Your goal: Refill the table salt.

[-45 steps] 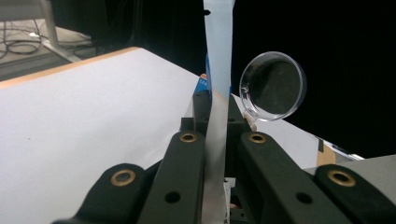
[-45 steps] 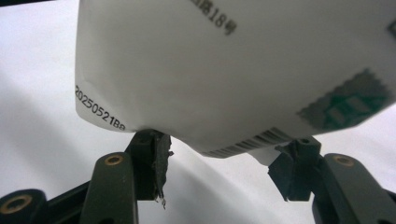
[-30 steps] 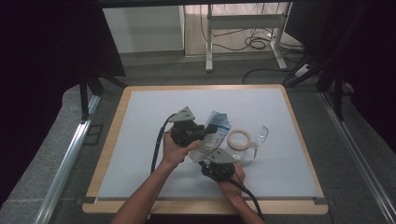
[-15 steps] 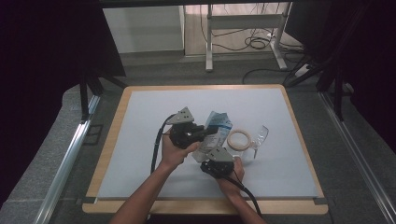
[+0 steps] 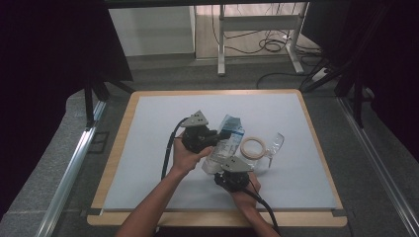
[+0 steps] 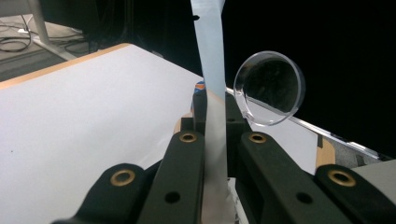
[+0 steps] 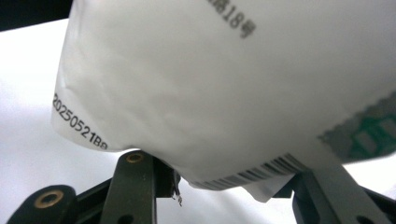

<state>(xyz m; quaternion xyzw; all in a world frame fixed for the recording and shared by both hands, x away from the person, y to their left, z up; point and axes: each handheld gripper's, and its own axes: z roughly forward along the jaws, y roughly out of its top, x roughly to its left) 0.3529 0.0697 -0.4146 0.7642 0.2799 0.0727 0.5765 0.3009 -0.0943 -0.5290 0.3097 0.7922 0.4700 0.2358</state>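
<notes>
A white and blue plastic bag (image 5: pixel 228 134) sits tilted near the middle of the white table (image 5: pixel 148 148). My left gripper (image 5: pixel 216 137) is at the bag's left side, shut on a thin flat edge of the bag (image 6: pixel 208 56), which stands up between the jaws of the left gripper (image 6: pixel 215 126). My right gripper (image 5: pixel 225 167) comes in at the near end of the bag. In the right gripper view the printed white bag (image 7: pixel 224 84) bulges over the right gripper (image 7: pixel 224 184), whose jaws stand wide apart on either side of its bottom corner.
A beige tape ring (image 5: pixel 253 147) lies just right of the bag. A clear plastic container (image 5: pixel 272 148) stands beside the ring, and its round clear face (image 6: pixel 270 87) is seen past the left jaws. The table's wooden border (image 5: pixel 116 153) runs around the white surface.
My right gripper has edged slightly forward toward the bag's near end. The left gripper and the bag have hardly moved.
</notes>
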